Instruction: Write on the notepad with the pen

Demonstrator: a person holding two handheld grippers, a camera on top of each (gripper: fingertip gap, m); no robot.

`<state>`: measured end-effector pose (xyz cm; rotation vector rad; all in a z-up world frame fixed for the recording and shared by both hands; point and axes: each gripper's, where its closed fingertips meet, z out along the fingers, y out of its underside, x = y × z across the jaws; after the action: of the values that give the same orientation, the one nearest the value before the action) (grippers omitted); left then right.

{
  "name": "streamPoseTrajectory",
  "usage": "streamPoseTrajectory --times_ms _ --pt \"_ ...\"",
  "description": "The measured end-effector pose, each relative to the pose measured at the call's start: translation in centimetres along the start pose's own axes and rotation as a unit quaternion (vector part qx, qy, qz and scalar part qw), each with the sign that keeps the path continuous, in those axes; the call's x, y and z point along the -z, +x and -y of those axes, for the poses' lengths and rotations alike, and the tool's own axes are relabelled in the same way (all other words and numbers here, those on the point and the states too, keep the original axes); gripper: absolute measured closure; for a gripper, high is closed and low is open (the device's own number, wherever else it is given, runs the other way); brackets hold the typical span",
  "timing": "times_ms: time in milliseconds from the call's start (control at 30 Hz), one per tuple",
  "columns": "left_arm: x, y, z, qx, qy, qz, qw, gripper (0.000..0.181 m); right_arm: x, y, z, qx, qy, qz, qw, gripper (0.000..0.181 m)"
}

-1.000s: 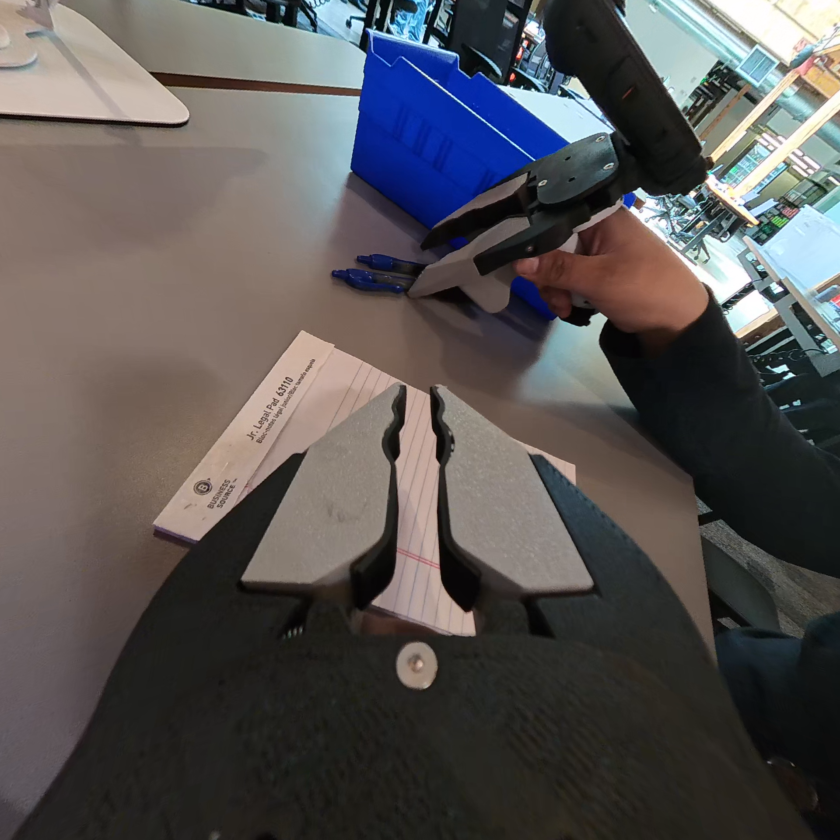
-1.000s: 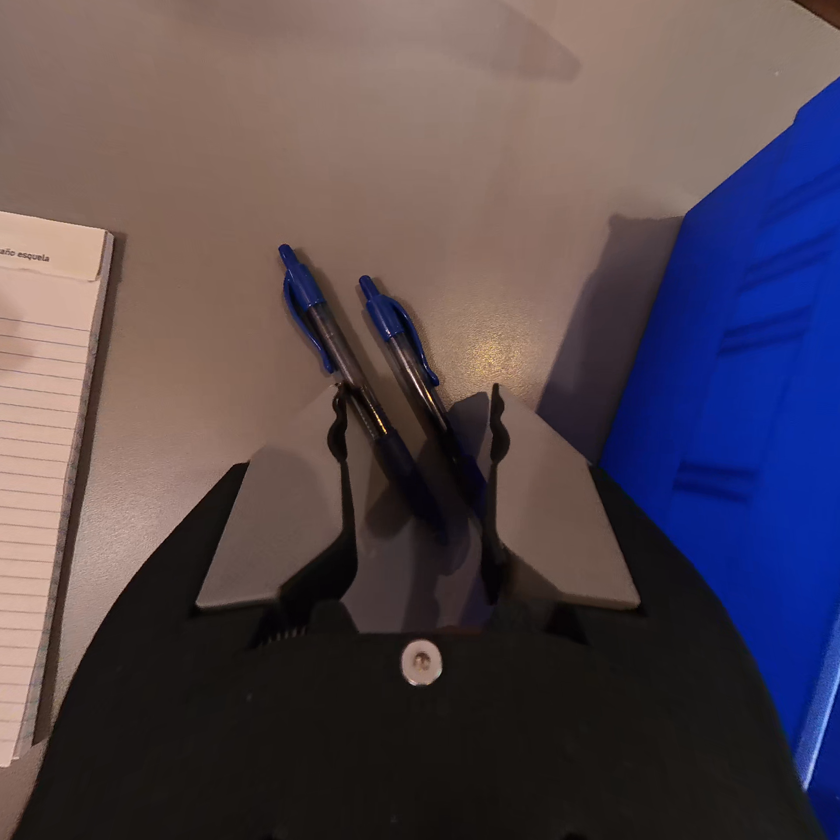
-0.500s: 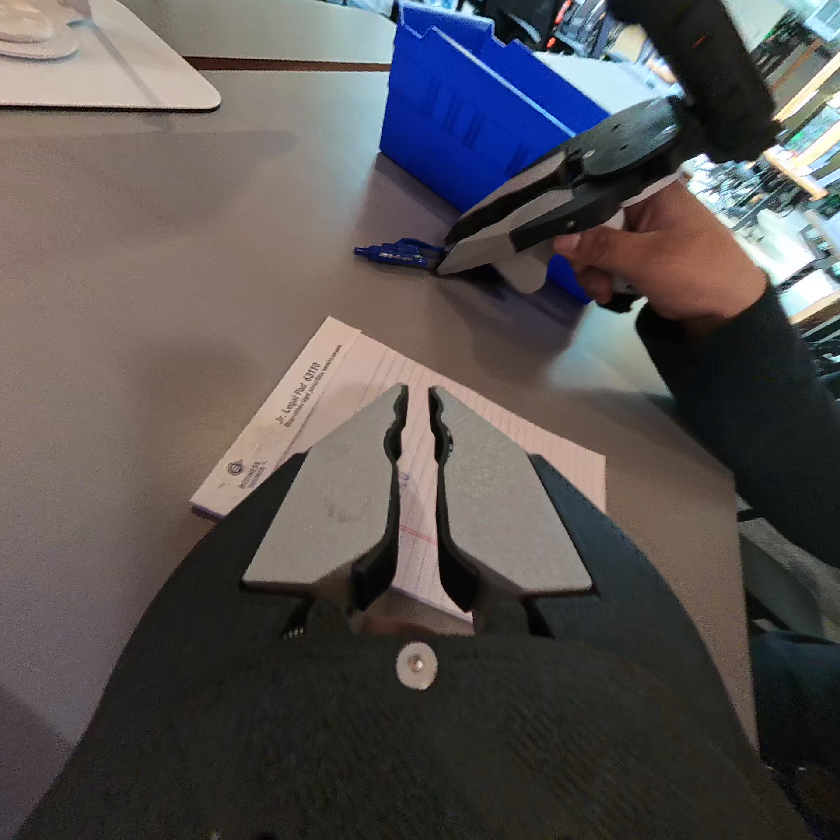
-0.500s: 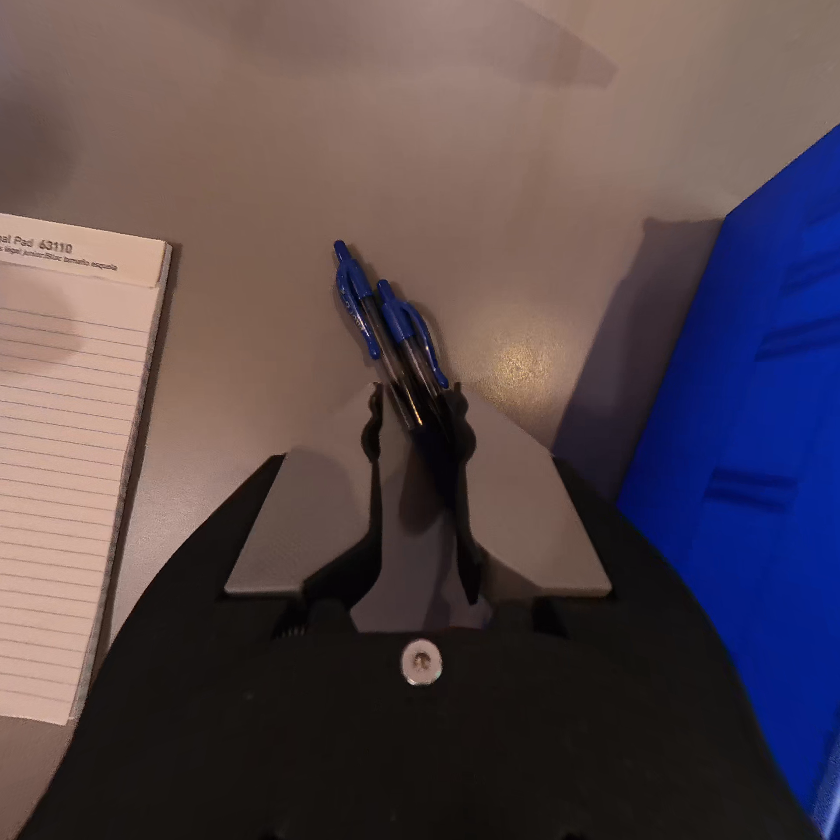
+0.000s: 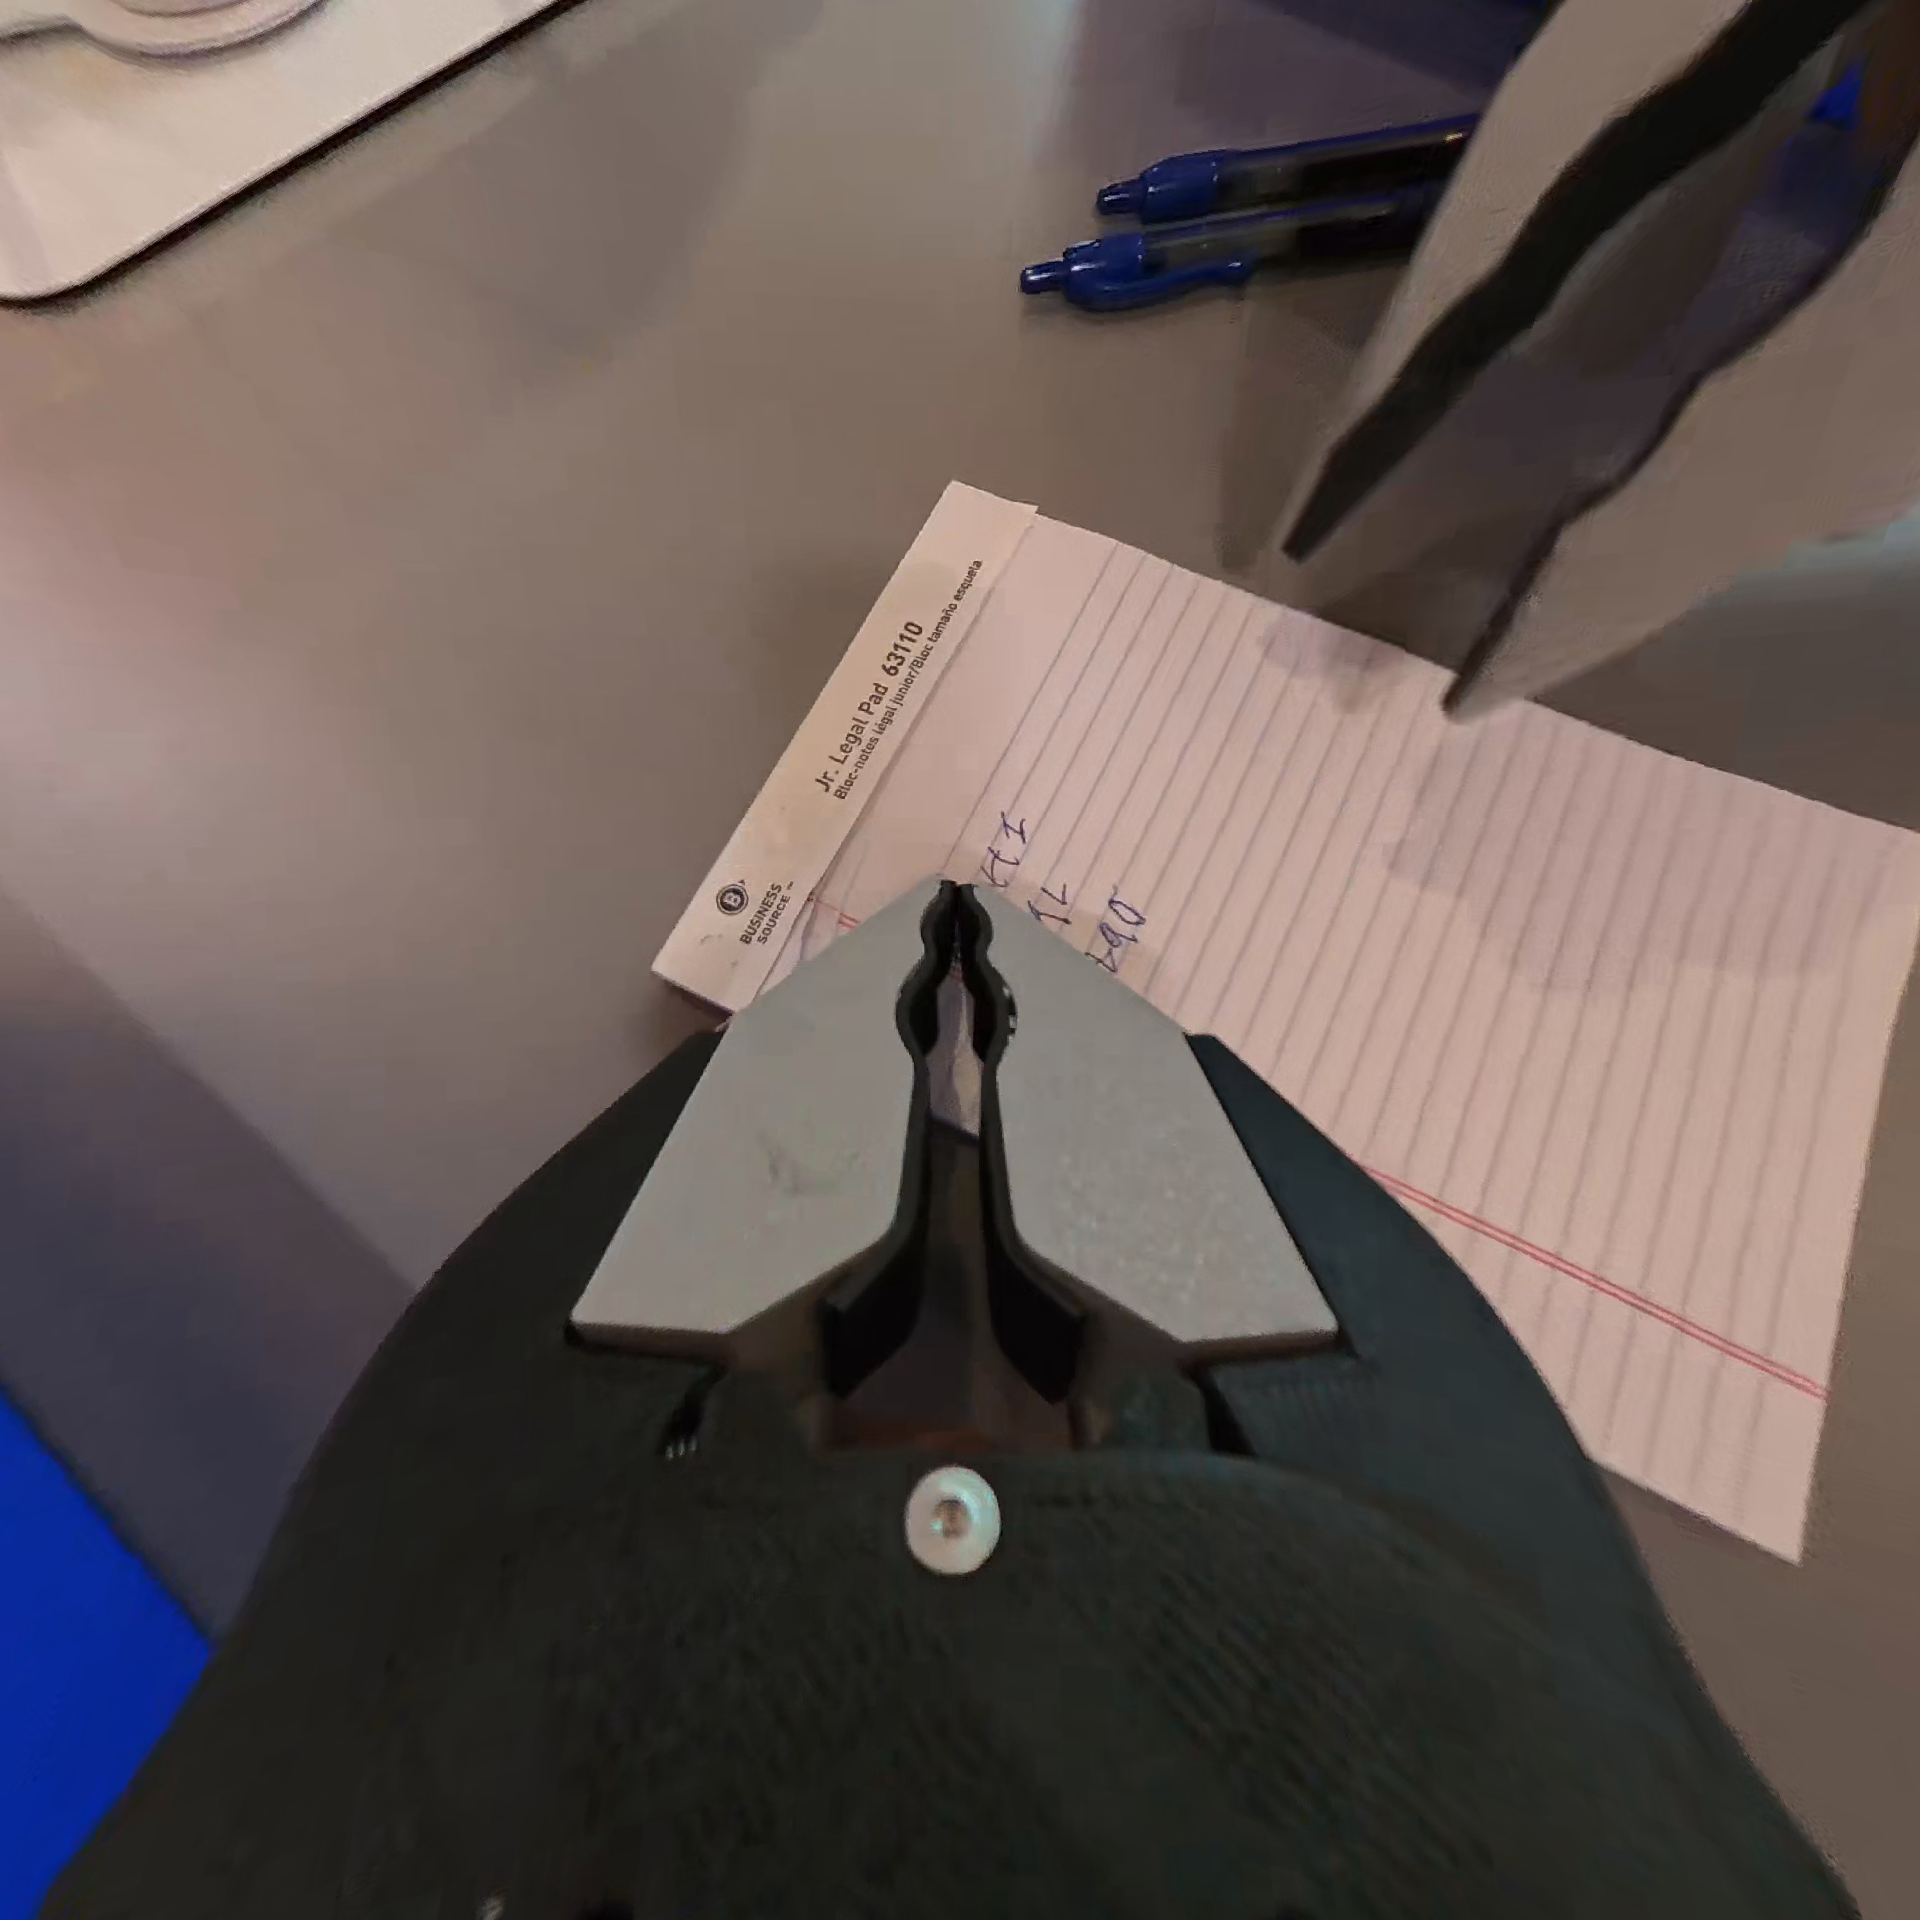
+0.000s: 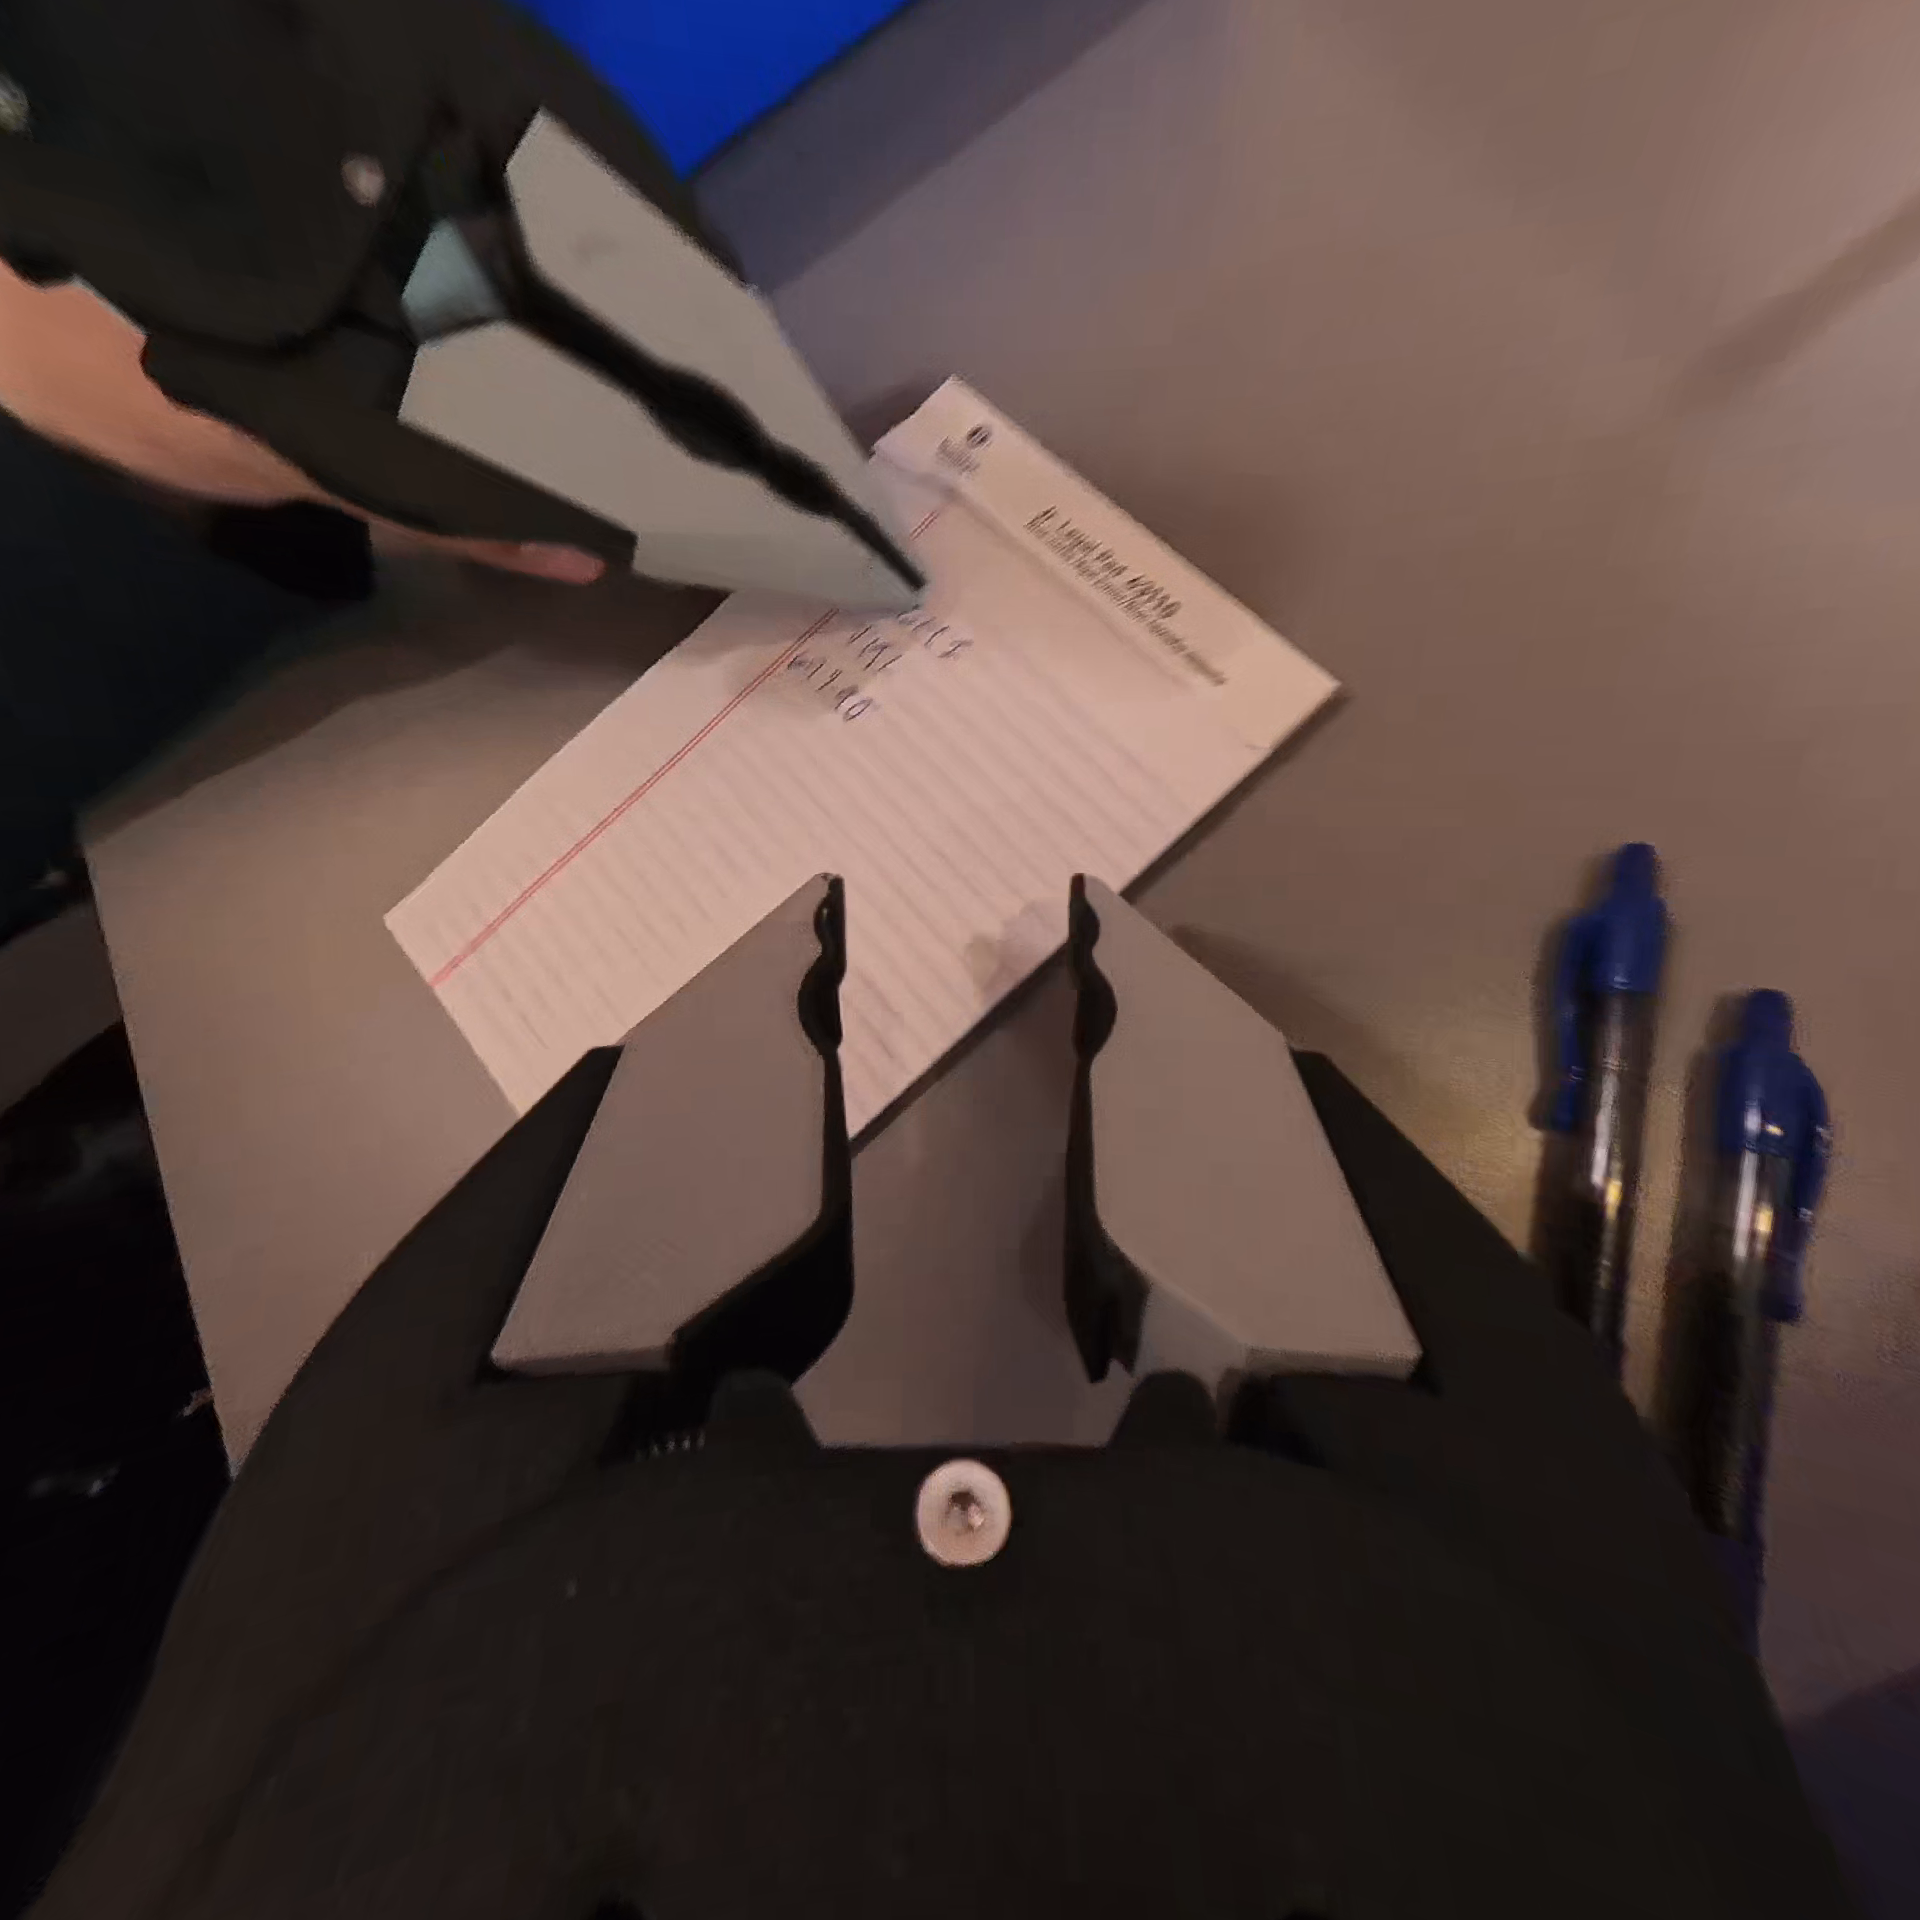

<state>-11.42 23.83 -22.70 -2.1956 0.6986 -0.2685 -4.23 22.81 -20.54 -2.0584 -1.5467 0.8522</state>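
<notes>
The white lined notepad point(image 5: 1455, 987) lies flat on the grey table, with some blue handwriting near its top. My left gripper point(image 5: 956, 899) is shut and empty, its tips down at the pad's top corner by the header strip; it also shows in the right wrist view point(image 6: 904, 592). My right gripper point(image 6: 951, 894) is open and empty, over the pad's near edge; it also shows in the left wrist view point(image 5: 1371, 623), blurred. Two blue pens point(image 6: 1605, 1091) point(image 6: 1756, 1195) lie side by side on the table to its right, apart from it. They also show in the left wrist view point(image 5: 1247, 177) point(image 5: 1195, 260).
A white flat board point(image 5: 156, 156) lies at the far left of the table. A blue bin point(image 6: 779, 62) stands beyond the pad, and a blue patch point(image 5: 62, 1610) shows at the lower left. A person's hand point(image 6: 156, 416) holds the left gripper. Tip to tip, the grippers are about 8 cm apart.
My right gripper, which was closing around both pens, has let them go, opened and swung over the notepad. My left gripper has shut and dropped to the pad's top corner.
</notes>
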Motion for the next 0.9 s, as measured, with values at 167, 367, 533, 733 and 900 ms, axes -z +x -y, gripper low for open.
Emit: streamPoseTrajectory --times_ms 167,367,533,733,900 --pt "-0.4 -0.7 0.4 -0.038 -0.001 0.049 0.998 0.181 -1.8 -2.6 -1.5 0.042 -0.053 0.038 0.997 0.156" --pt "-0.8 -1.0 0.9 -0.095 0.002 0.088 0.992 0.181 -3.7 -5.1 -1.0 0.05 -0.047 0.086 0.994 0.181" --pt "-0.5 -0.9 0.5 -0.064 -0.001 0.064 0.996 0.181 -3.2 -5.3 0.0 0.053 -0.019 0.095 0.994 0.165" --pt "-0.2 -1.1 0.2 -0.031 -0.002 0.049 0.998 0.181 -3.1 -3.4 -1.2 0.08 -0.05 0.038 0.995 0.181" --pt "-0.1 -1.3 0.1 -0.031 -0.002 0.055 0.998 0.181 -2.5 -0.1 -0.8 0.043 -0.034 -0.028 0.998 0.181"
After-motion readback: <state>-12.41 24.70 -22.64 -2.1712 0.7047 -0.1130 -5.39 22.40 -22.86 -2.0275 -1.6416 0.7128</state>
